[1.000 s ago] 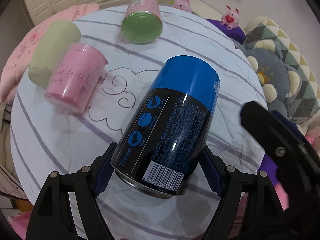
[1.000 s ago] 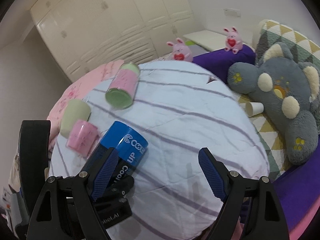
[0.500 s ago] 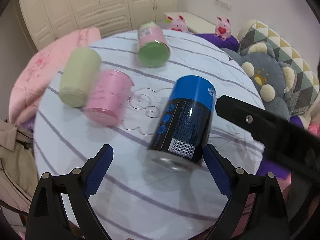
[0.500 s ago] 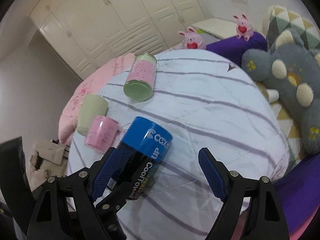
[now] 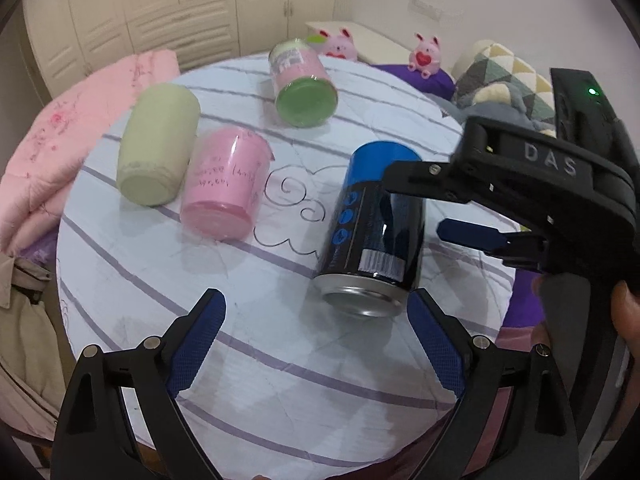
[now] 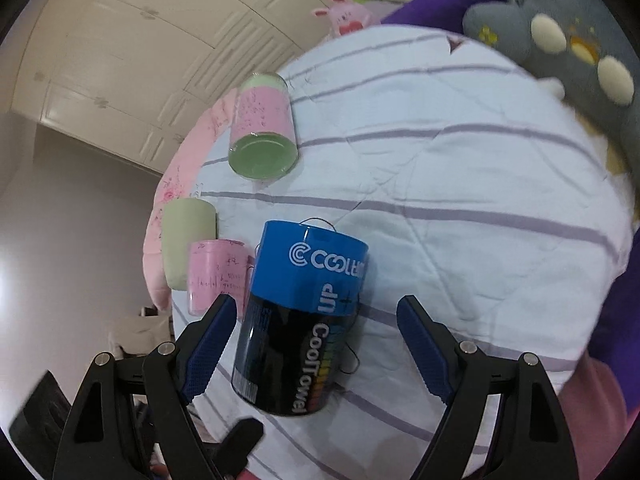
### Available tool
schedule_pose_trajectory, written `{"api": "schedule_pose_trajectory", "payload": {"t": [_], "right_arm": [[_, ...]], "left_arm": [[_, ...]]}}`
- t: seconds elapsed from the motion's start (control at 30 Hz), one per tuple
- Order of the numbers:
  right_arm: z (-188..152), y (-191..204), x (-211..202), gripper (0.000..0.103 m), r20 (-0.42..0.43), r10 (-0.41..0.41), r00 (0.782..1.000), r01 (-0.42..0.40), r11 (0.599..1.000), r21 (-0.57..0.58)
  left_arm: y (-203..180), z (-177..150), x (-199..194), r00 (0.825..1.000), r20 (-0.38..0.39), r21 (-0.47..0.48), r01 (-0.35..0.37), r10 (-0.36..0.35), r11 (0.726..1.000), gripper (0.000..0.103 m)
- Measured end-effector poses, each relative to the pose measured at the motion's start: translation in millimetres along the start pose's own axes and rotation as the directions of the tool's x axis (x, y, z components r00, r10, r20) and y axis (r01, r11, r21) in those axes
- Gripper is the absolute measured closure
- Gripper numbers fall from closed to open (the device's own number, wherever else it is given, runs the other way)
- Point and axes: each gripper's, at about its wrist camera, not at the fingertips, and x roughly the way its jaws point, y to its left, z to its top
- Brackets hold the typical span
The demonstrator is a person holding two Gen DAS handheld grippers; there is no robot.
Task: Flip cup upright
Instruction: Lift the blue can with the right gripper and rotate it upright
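While only the left wrist view shows the blue can's [image 5: 374, 232] silver base, both grippers gape wide. Left gripper [image 5: 316, 344] has released it; right gripper [image 6: 312, 344] now straddles it.

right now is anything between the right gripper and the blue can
Nothing visible. The blue can lies on its side between the open fingers of the right gripper; the pink cup sits off to its left.

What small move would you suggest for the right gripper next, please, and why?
Probably ease the right gripper forward and close it on the blue can. Its jaws are open with the can lying on its side between them, untouched. The left gripper is open too, with the can's metal end just ahead, so nothing holds the can yet.
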Motion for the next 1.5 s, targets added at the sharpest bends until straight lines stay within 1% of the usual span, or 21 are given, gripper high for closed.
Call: {"api": "schedule_pose_trajectory", "payload": {"t": [0.07,0.17,0.23,0.33,0.47,0.57,0.73,0.93,1.17,1.33,1.43,1.5], "right_arm": [[2,1,9,0.019,-0.027,0.011,1.000,-0.011,1.000,0.012],[4,6,22,0.019,-0.059,0.050,0.997,-0.049,0.999,0.019],[7,9,30,0.019,-0.069,0.055,0.996,-0.053,0.998,0.021],[10,8,38,0.019,-0.085,0.060,0.995,-0.058,0.998,0.019],[12,5,43,0.020,-0.080,0.107,0.991,-0.105,0.994,0.024],[12,3,41,0.025,-0.074,0.121,0.990,-0.120,0.993,0.019],[11,-3,38,0.027,-0.067,0.145,0.987,-0.144,0.989,0.020],[9,-3,35,0.031,-0.054,0.146,0.988,-0.146,0.989,-0.002],[11,3,29,0.032,-0.029,0.128,0.991,-0.130,0.989,-0.070],[16,4,24,0.033,-0.011,0.135,0.991,-0.136,0.985,-0.103],[21,10,16,0.033,0.030,0.108,0.994,-0.102,0.982,-0.160],[26,20,11,0.034,0.070,0.064,0.995,-0.046,0.973,-0.227]], "left_arm": [[2,0,1,1.000,-0.002,0.001,0.007,-0.007,1.000,0.009],[4,2,4,1.000,-0.010,0.003,0.020,-0.020,1.000,0.009],[6,3,6,0.999,-0.021,-0.004,0.040,-0.040,0.999,0.008],[7,5,7,0.999,-0.022,-0.005,0.048,-0.048,0.999,0.008],[7,6,9,0.999,-0.023,0.005,0.049,-0.049,0.999,0.006],[6,7,9,0.999,-0.022,0.006,0.050,-0.050,0.999,0.006],[5,6,10,0.999,-0.017,0.005,0.047,-0.047,0.999,0.006],[4,5,12,0.999,-0.027,0.010,0.042,-0.042,0.999,0.006],[3,4,12,0.998,-0.025,0.006,0.055,-0.055,0.998,0.006],[6,4,11,0.997,-0.021,-0.010,0.070,-0.070,0.997,0.006],[6,6,12,0.998,-0.015,-0.017,0.065,-0.065,0.998,0.006],[7,8,13,0.998,-0.016,-0.021,0.060,-0.060,0.998,0.006]]}}
